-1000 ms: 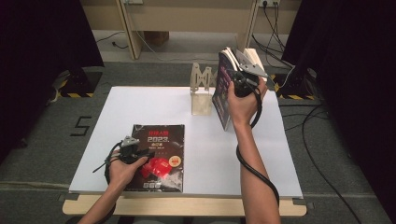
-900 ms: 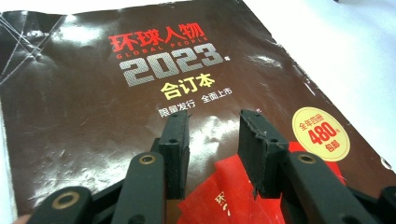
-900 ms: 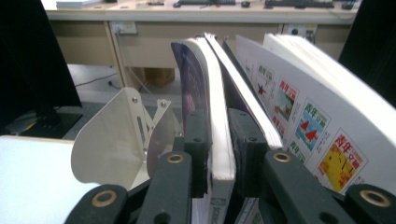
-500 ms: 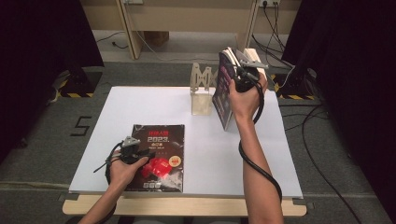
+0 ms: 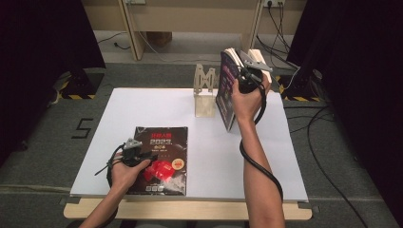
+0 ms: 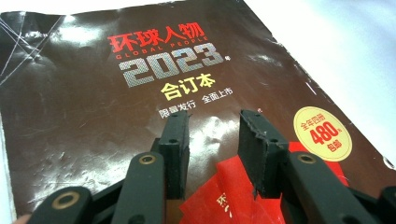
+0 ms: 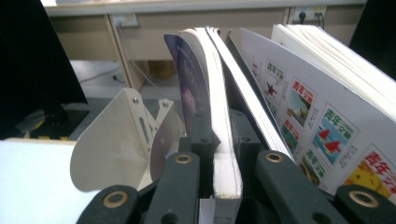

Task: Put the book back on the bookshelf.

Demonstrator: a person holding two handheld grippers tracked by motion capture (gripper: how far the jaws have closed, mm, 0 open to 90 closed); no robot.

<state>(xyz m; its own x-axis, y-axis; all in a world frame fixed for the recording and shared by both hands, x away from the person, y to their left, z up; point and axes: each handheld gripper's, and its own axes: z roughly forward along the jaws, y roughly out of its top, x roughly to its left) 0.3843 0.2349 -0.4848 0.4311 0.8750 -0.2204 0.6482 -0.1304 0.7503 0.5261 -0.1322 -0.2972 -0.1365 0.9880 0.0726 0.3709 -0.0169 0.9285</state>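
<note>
A dark magazine (image 5: 164, 161) with a red patch and "2023" on its cover (image 6: 93, 102) lies flat at the table's front left. My left gripper (image 5: 148, 156) rests over it, and its jaws (image 6: 214, 126) stand apart above the cover with nothing between them. At the back right, my right gripper (image 5: 237, 80) holds a purple-covered magazine (image 5: 225, 102) upright. Its jaws (image 7: 219, 135) have just been closing and now press on that magazine's (image 7: 191, 84) lower edge. A pale wooden book stand (image 5: 205, 90) (image 7: 116, 140) is just to its left.
More upright magazines with cartoon-printed covers (image 7: 317, 93) lean on the right of the held one. The white table top (image 5: 157, 109) is bare between the two hands. Cables and desk legs are on the floor beyond the far edge.
The right hand and the purple magazine have barely shifted beside the stand. The left hand and the dark magazine have not moved.
</note>
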